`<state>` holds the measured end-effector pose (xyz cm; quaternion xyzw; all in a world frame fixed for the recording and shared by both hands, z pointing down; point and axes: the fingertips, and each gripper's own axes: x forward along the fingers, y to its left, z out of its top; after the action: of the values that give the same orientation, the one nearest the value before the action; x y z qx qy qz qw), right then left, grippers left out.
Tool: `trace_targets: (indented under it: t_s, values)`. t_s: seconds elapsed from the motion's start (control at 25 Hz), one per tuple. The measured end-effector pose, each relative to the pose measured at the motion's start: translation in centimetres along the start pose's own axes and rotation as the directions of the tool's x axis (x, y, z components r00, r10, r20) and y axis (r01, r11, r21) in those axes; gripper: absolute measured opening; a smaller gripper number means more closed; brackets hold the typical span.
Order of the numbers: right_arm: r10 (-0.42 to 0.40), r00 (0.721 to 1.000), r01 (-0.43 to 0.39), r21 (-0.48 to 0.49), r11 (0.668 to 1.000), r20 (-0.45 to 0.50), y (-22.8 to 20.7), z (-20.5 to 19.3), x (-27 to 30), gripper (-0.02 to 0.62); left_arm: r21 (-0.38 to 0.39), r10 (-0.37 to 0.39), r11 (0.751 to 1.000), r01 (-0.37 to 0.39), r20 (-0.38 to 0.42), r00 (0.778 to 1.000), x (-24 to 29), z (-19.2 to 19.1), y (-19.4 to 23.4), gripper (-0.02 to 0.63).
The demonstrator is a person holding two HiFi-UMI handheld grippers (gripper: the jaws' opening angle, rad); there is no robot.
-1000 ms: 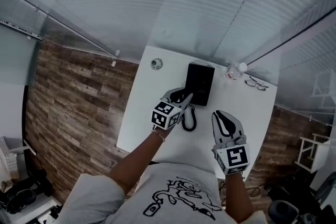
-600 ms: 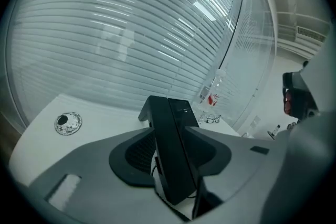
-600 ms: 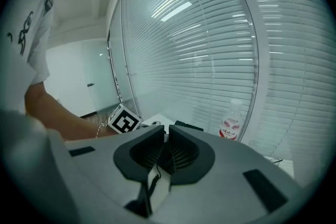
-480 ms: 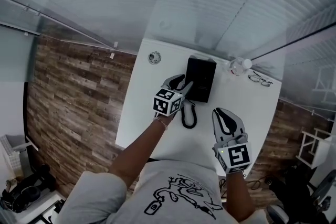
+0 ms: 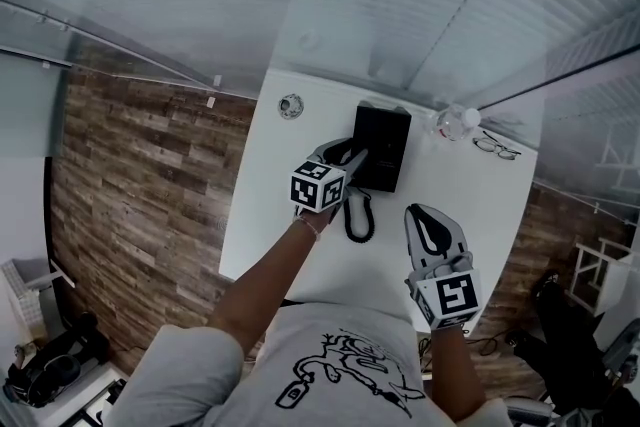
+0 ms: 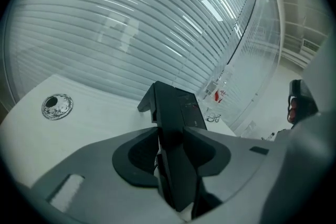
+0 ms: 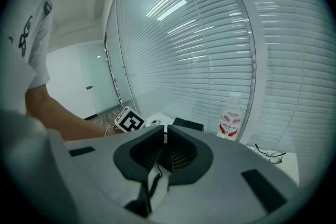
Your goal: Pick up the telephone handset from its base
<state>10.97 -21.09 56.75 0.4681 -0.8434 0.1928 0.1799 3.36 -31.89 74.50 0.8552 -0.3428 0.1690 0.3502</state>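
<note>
A black telephone (image 5: 381, 149) lies on the white table (image 5: 262, 215), and its coiled cord (image 5: 358, 215) loops toward me. My left gripper (image 5: 350, 162) is at the phone's left side. In the left gripper view the black handset (image 6: 176, 165) stands between the jaws of the left gripper (image 6: 170, 136), which are closing. A thin light gap still shows beside the left pad. The handset rests on the base (image 6: 184, 107). My right gripper (image 5: 425, 220) hovers nearer to me over the table. Its jaws are together with nothing in them, as the right gripper view shows (image 7: 166, 131).
A clear bottle with a red label (image 5: 452, 126) (image 7: 230, 119) stands right of the phone, with glasses (image 5: 496, 148) beyond it. A small round metal object (image 5: 291, 105) (image 6: 56, 106) lies at the far left. Window blinds rise directly behind the table.
My left gripper has come forward and lower onto the phone's left side. The right gripper has hardly moved.
</note>
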Motion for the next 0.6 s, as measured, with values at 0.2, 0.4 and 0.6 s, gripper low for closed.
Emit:
trace_targets:
  t_s: [0.2, 0.4, 0.6]
  values:
    - [0.005, 1.0, -0.005, 0.011, 1.0, 0.007, 0.5, 0.8, -0.2, 0.008, -0.063, 0.016, 0.998, -0.015, 0.006, 1.0, -0.9, 0.6, -0.2, 0.103]
    - [-0.004, 1.0, 0.004, 0.01, 1.0, 0.007, 0.6, 0.7, -0.6, 0.008, -0.096, 0.019, 0.995, -0.019, 0.002, 1.0, -1.4, 0.9, -0.3, 0.094]
    - [-0.01, 0.999, 0.009, 0.038, 0.999, 0.041, 0.8, 1.3, -1.0, 0.008, -0.097, 0.013, 0.995, -0.011, 0.019, 1.0, -2.2, 1.0, -1.0, 0.088]
